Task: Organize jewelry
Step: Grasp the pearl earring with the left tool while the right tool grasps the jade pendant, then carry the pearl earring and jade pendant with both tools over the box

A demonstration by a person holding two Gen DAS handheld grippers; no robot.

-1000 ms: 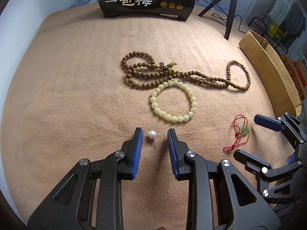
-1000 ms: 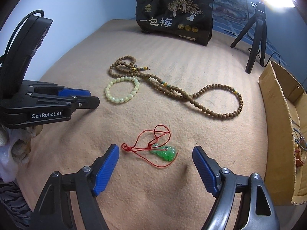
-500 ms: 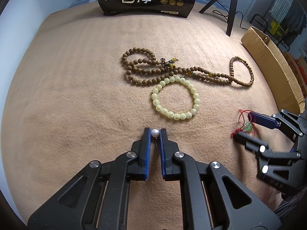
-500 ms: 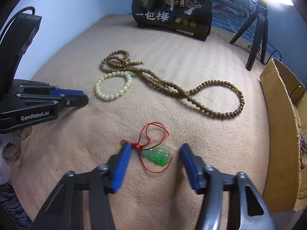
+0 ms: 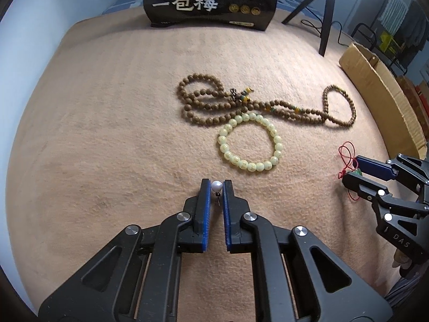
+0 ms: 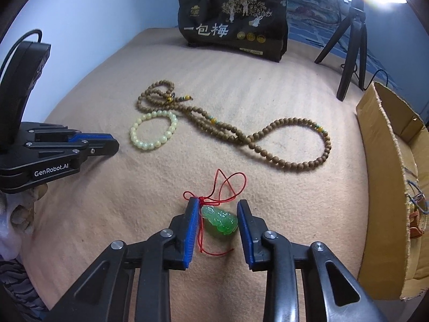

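A small white pearl earring (image 5: 216,186) is pinched between the blue pads of my left gripper (image 5: 216,185), which is shut on it just above the tan blanket (image 5: 107,134). In the right wrist view, my right gripper (image 6: 217,202) straddles a green jade pendant (image 6: 221,221) on a red cord (image 6: 228,185). Its jaws are closing, and the pads stand right at the pendant's sides. A pale yellow bead bracelet (image 5: 249,142) lies beyond the pearl. A long brown bead necklace (image 5: 257,104) is spread behind the bracelet.
A black printed bag (image 5: 211,0) stands at the blanket's far edge, with a black tripod (image 5: 325,13) to its right. An open cardboard box (image 6: 388,174) runs along the right side. A gloved hand (image 6: 16,214) holds the left gripper.
My left gripper closed onto the pearl, which earlier lay loose between its fingers. My right gripper's fingers narrowed from wide apart to just beside the green pendant.
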